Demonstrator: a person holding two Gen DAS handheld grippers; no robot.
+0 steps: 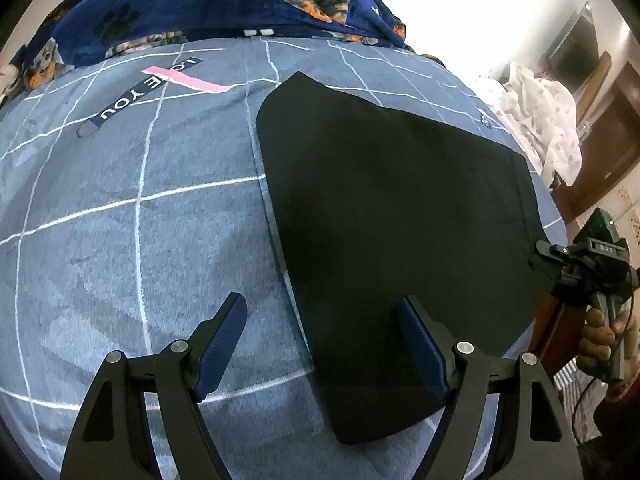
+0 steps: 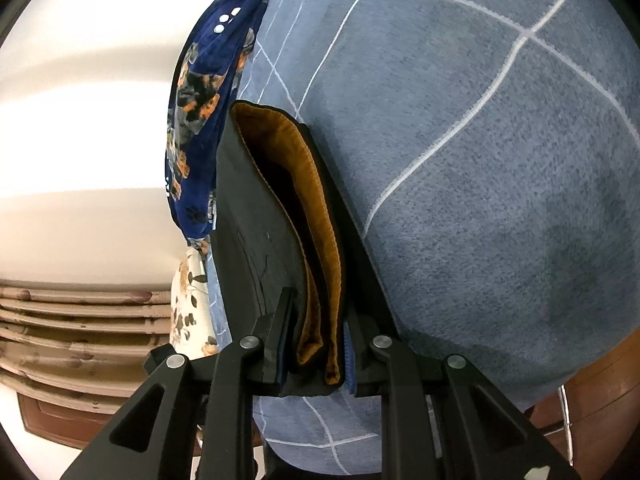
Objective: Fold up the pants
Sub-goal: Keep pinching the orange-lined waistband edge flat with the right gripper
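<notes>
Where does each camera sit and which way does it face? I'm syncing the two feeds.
Left wrist: over the bed, behind the open left gripper, facing the black pants; the right hand shows.
Right wrist: at the bed's edge, behind the right gripper, shut on the pants' layered edge.
Shared: pants, blue checked bedspread.

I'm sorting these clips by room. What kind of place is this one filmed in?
Most likely a bedroom: the black pants lie on a bed with a blue-grey checked bedspread, a navy dog-print blanket is bunched at its far end, and dark wooden furniture stands to the side.
</notes>
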